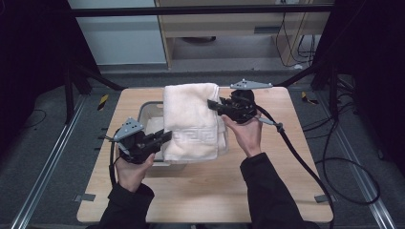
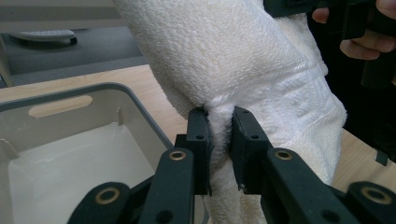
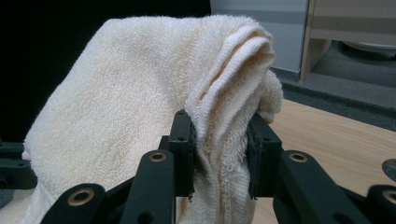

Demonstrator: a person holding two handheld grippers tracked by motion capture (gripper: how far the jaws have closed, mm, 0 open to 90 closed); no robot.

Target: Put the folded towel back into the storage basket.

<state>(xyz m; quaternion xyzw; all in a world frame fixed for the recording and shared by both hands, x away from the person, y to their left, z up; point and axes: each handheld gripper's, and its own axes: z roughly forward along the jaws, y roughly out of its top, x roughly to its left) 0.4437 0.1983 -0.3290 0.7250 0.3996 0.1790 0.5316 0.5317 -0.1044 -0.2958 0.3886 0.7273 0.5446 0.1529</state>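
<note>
A folded cream towel (image 1: 190,121) hangs in the air above a grey plastic bin (image 1: 147,113) on the wooden table. My left gripper (image 1: 165,137) is shut on the towel's near left edge, and the cloth bunches between its jaws (image 2: 220,135). My right gripper (image 1: 213,104) is shut on the towel's far right edge, where several folded layers (image 3: 219,140) are pinched. The towel covers most of the bin in the high view. The bin's inside (image 2: 79,163) shows pale and bare in the left gripper view.
The wooden table (image 1: 205,191) has open surface near its front edge and at its right side. A black cable (image 1: 296,152) trails from the right gripper across the table's right part. Dark frame bars (image 1: 86,76) stand behind the table.
</note>
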